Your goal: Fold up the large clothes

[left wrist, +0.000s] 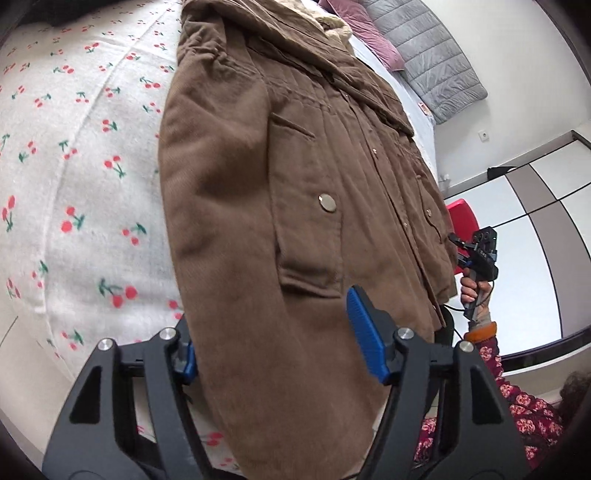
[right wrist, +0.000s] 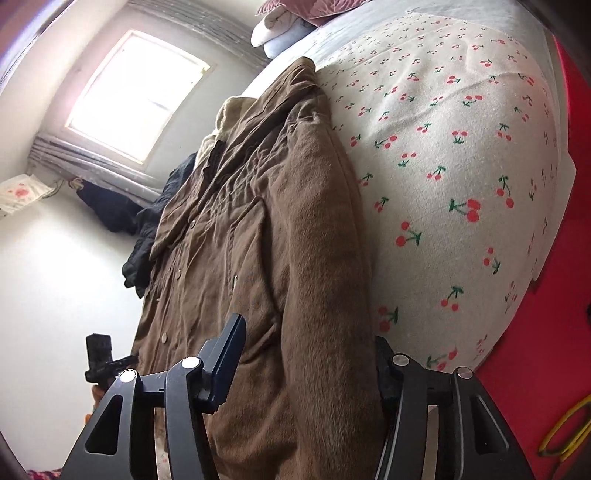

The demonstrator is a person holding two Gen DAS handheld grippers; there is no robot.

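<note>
Left wrist view first: I see my left gripper (left wrist: 280, 343) at the bottom of the frame, its blue pads standing apart with the hem end of the brown jacket (left wrist: 295, 184) running between them. The left pad is half hidden behind the cloth, so I cannot tell whether either pad actually presses on it. The jacket lies lengthwise from bottom centre up to the top of the frame on a white blanket printed with red cherries (left wrist: 81, 155). At the right edge, a hand in a floral sleeve (left wrist: 471, 290) holds the right gripper (left wrist: 456, 245) just beside the jacket's far edge. A grey quilted pad (left wrist: 436, 59) and a mauve pillow (left wrist: 362, 26) sit in the upper right.

Right wrist view: my right gripper (right wrist: 306, 358) straddles the jacket's sleeve at bottom centre, fingers apart. The left finger shows clear of the cloth; the right one is buried behind the sleeve, so contact there is beyond what I can tell. The jacket stretches up toward the window (right wrist: 136, 96) in the upper left, and dark clothing (right wrist: 147, 229) lies at its left side
</note>
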